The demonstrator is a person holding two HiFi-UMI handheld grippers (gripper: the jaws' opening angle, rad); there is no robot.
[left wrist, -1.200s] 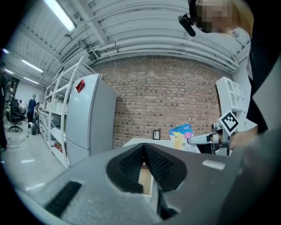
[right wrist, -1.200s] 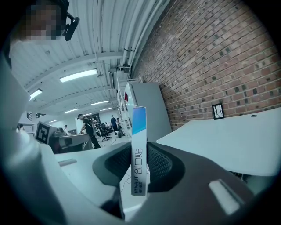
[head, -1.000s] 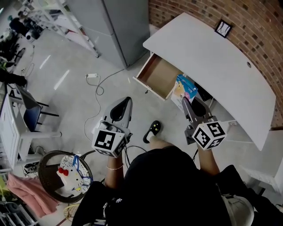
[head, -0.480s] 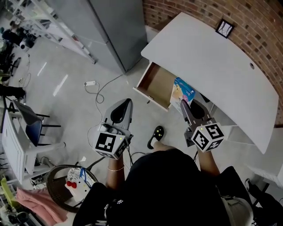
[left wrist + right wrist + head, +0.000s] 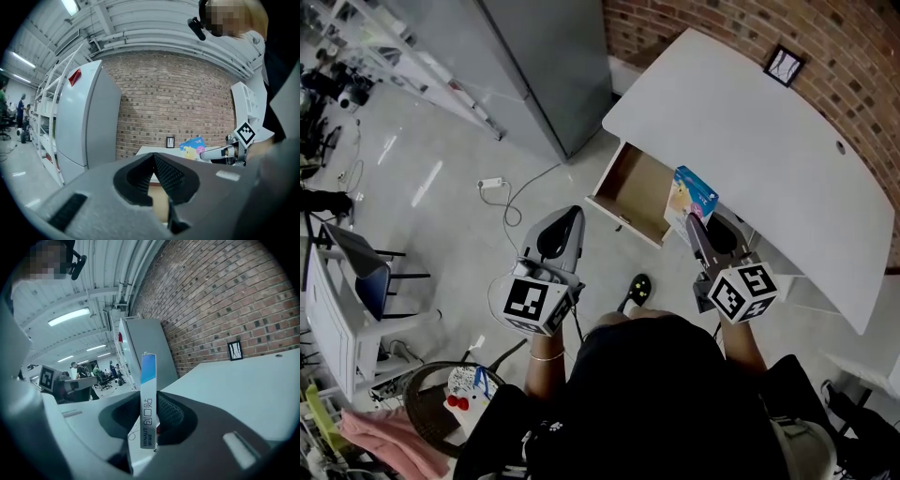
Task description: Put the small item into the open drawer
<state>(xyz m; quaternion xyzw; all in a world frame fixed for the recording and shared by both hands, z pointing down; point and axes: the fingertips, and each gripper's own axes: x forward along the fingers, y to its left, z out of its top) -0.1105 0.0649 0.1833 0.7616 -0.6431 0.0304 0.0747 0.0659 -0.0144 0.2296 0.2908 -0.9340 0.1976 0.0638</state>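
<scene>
Right claw [image 5: 691,221] nearer drawer [image 5: 635,184], clamped on box [image 5: 692,195], long axis upright; left claw [image 5: 571,215] closed, empty.

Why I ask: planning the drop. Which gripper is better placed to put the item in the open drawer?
Right. The right gripper is shut on the flat box beside the open drawer; the left gripper is empty, farther off.

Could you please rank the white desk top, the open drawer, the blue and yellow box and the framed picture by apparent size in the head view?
Largest to smallest:
1. white desk top
2. open drawer
3. blue and yellow box (probably nearer the camera, so perhaps flattered)
4. framed picture
</scene>
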